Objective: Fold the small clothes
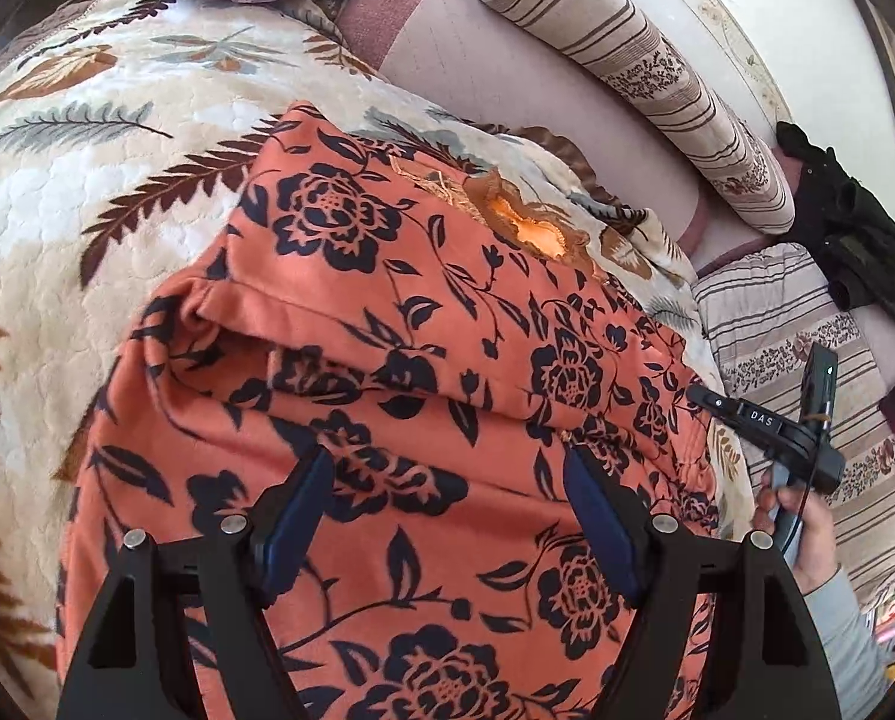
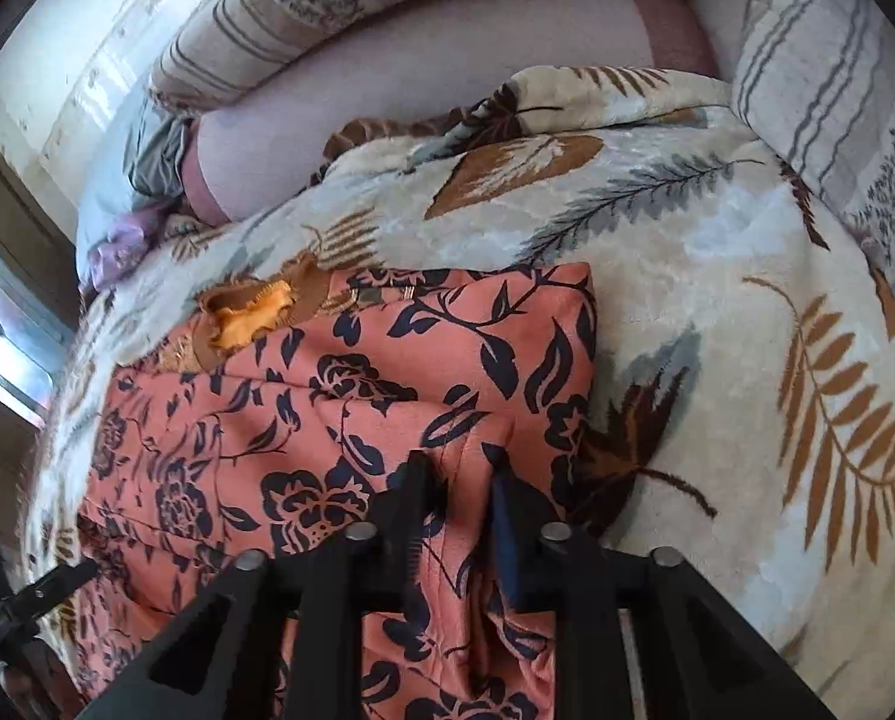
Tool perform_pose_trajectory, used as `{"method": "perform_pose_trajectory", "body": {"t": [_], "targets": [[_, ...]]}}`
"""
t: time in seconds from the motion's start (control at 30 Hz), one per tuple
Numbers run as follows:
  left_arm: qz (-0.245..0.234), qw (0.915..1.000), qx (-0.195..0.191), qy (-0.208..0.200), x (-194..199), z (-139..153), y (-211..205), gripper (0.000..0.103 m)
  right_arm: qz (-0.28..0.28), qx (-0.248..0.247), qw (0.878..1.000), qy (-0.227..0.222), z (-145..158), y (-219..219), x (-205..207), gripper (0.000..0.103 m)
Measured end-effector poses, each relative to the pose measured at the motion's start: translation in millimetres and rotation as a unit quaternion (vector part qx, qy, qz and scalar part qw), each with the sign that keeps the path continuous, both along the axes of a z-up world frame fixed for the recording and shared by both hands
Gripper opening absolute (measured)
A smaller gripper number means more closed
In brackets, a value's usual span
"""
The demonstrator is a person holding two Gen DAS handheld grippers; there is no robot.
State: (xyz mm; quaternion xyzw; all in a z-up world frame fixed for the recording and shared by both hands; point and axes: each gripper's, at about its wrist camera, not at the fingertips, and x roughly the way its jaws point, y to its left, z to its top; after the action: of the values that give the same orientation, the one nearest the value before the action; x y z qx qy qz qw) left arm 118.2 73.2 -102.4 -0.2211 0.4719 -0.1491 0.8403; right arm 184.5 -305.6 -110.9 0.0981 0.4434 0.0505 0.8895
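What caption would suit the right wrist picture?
Right hand-held gripper pinching a fold of the orange floral garment on a leaf-patterned blanket.

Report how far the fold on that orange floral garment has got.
Partly done: the orange floral garment already has one layer doubled over on the leaf-print blanket. In hand: the right hand-held gripper is shut on a ridge of its cloth; the left hand-held gripper hovers open above it. Left: the final fold and flattening.
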Motion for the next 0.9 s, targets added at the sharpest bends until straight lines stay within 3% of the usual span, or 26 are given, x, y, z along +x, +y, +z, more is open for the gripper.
{"method": "perform_pose_trajectory", "body": {"t": [0.1, 0.2, 0.33, 0.4, 0.47, 0.53, 0.6, 0.63, 0.67, 0.7, 0.73, 0.8, 0.9], "targets": [[0.006, 1.0, 0.006, -0.001, -5.4, -3.5, 9.3, 0.079, 0.025, -0.046, 0.998, -0.025, 25.6, 24.7, -12.5, 0.007], [0.009, 0.9999, 0.007, 0.002, -9.9, -6.7, 17.8, 0.079, 0.045, -0.074, 0.993, -0.078, 67.6, 46.1, -31.0, 0.007], [0.01, 0.9997, 0.021, -0.012, -14.3, -2.3, 25.4, 0.079, 0.009, -0.087, 0.988, -0.129, 114.0, 32.1, -26.9, 0.007], [0.009, 0.9996, 0.022, -0.017, -11.0, 1.3, 25.3, 0.079, -0.018, -0.082, 0.993, -0.08, 99.7, 11.5, 1.2, 0.007], [0.008, 0.9995, 0.022, -0.023, -1.4, 5.2, 20.7, 0.079, -0.026, -0.008, 0.999, 0.029, 41.5, -14.5, 40.3, 0.011], [0.001, 0.9991, 0.023, -0.035, 11.4, 12.8, 9.6, 0.079, -0.021, 0.03, 0.996, 0.075, -9.0, -28.3, 51.9, 0.011], [-0.013, 0.9978, 0.03, -0.057, 23.3, 23.8, -4.3, 0.079, -0.042, 0.064, 0.996, 0.043, -20.3, -39.9, 35.8, 0.02], [-0.02, 0.9969, 0.034, -0.068, 29.7, 28.0, -11.5, 0.081, -0.051, 0.092, 0.994, 0.027, -19.6, -46.8, 26.9, 0.033], [-0.028, 0.996, 0.039, -0.076, 36.9, 30.9, -19.2, 0.082, -0.061, 0.102, 0.993, 0.02, -18.5, -52.9, 22.1, 0.059], [-0.036, 0.995, 0.043, -0.083, 44.4, 32.3, -27.6, 0.083, -0.073, 0.106, 0.992, 0.013, -16.0, -58.7, 19.3, 0.072], [-0.044, 0.9942, 0.045, -0.088, 51.6, 31.9, -34.7, 0.083, -0.082, 0.111, 0.99, 0.0, -12.4, -66.2, 17.8, 0.077], [-0.055, 0.9934, 0.056, -0.084, 66.4, 21.0, -47.8, 0.083, -0.081, 0.13, 0.988, -0.003, -11.2, -75.1, 24.3, 0.077], [-0.054, 0.9944, 0.08, -0.045, 89.0, -8.5, -60.7, 0.083, -0.097, 0.163, 0.982, 0.012, -23.4, -87.2, 47.0, 0.075]]}}
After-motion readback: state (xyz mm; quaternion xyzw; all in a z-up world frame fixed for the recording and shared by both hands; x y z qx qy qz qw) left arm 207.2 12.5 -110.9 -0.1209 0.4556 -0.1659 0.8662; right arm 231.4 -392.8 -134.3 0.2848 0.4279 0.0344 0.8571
